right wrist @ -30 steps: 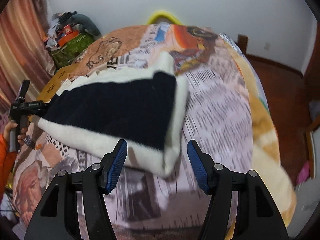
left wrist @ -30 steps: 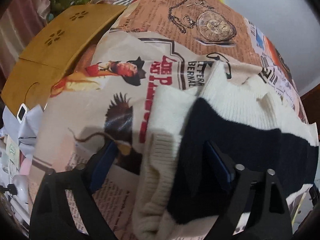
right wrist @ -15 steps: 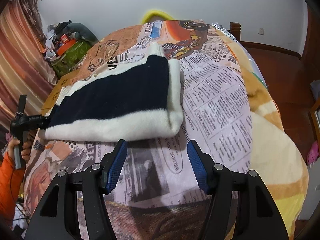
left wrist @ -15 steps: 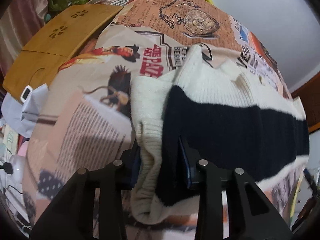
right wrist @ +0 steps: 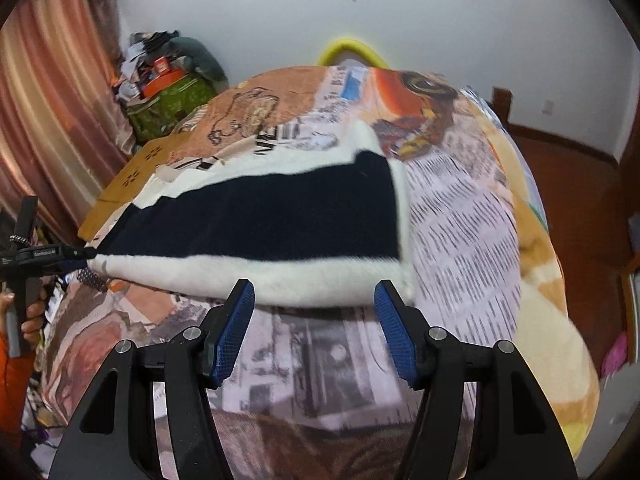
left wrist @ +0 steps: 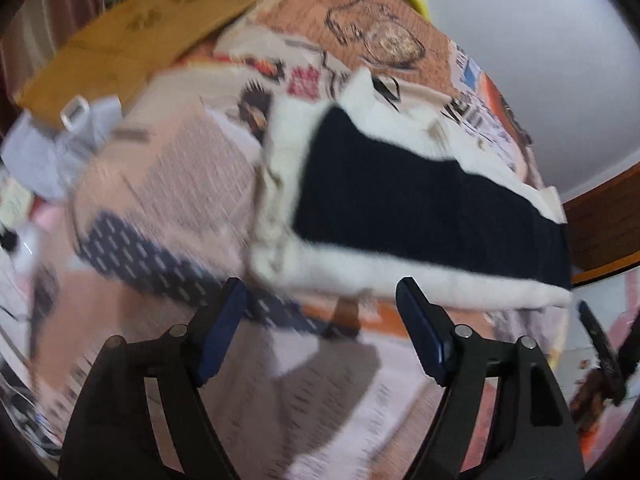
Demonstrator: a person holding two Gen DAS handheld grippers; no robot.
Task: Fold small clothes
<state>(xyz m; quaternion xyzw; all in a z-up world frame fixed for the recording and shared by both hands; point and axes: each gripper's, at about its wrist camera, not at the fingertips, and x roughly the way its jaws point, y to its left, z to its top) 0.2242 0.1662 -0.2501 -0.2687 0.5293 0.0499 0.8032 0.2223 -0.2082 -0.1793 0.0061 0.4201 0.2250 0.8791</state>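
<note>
Cream-and-navy knit sweater sits folded in a long strip on the newspaper-print bed blanket, at 12 o'clock from both tongs. Left tongs and right tongs are wide, holding nothing. Looks like between folds; next probably grab one end and fold across.

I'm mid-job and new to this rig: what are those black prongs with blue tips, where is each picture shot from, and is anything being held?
No robot arm here: a person holds a two-finger gripper in each hand, with a fisheye camera on each looking along its fingers. The left gripper fills the bottom of the left wrist view, the right gripper the bottom of the right. Both stand open and hold nothing. The cream and navy sweater lies folded on the newspaper-print bedspread, just beyond the fingertips.
</note>
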